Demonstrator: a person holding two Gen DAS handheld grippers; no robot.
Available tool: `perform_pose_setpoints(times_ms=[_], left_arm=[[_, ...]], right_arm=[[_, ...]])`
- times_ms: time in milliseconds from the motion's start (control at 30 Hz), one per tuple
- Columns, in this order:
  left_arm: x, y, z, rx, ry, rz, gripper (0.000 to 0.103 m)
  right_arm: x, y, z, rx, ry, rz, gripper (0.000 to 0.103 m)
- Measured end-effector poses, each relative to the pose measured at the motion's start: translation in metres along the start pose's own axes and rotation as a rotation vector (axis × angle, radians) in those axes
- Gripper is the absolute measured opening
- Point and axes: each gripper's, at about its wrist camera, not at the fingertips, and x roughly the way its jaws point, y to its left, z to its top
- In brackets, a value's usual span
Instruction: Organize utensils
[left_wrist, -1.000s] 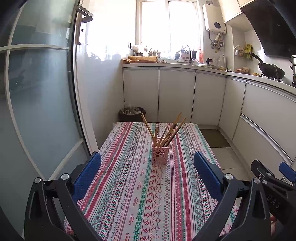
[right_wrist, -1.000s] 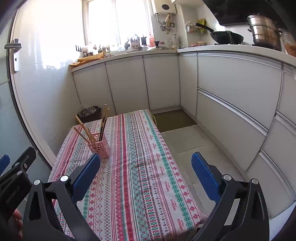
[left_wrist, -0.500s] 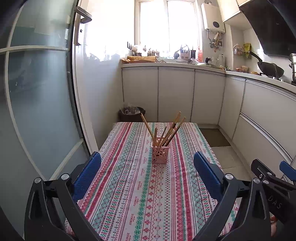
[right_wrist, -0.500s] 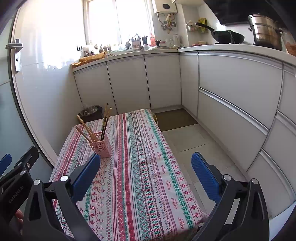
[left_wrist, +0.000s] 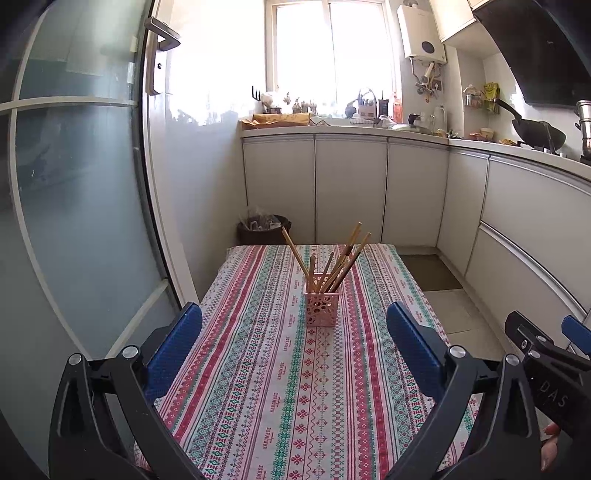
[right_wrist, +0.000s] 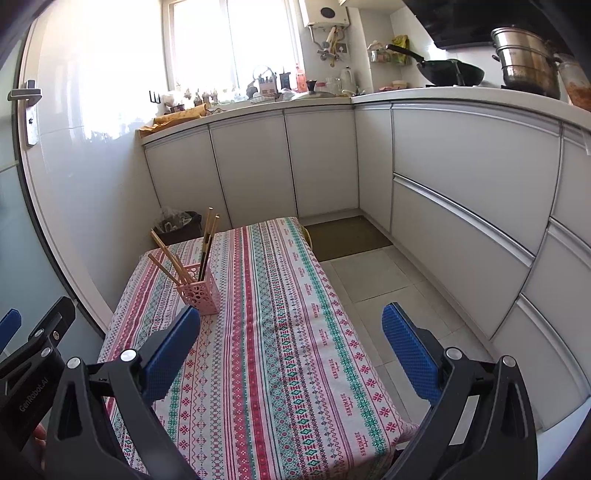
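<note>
A pink perforated holder (left_wrist: 321, 308) stands on the striped tablecloth (left_wrist: 258, 387) near the table's middle, with several wooden chopsticks (left_wrist: 341, 258) leaning in it. It also shows in the right wrist view (right_wrist: 199, 291), left of centre. My left gripper (left_wrist: 294, 341) is open and empty, held above the near end of the table, well short of the holder. My right gripper (right_wrist: 291, 341) is open and empty over the table's right side. Each gripper shows at the edge of the other's view.
White kitchen cabinets (right_wrist: 461, 206) run along the back and right. A glass door (left_wrist: 74, 221) is on the left. A dark bin (left_wrist: 264, 229) sits behind the table. Tiled floor (right_wrist: 369, 280) lies to the right of the table.
Both views have shifted only slightly; the holder looks a touch farther away. Both grippers stay open and empty.
</note>
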Motion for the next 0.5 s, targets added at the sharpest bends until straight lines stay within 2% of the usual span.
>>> perform_pose_setpoints(times_ms=[300,500], left_arm=[[-0.0030,-0.0029,-0.0001,0.014,-0.021,-0.034,0.094],[0.0021,-0.0035,-0.0006,0.009,-0.001,-0.035,0.096]], right_arm=[[0.0025,-0.0007,-0.0003,0.006,0.010,0.000,0.096],[0.0026,-0.0027,-0.0001,0.017,0.009,0.000,0.096]])
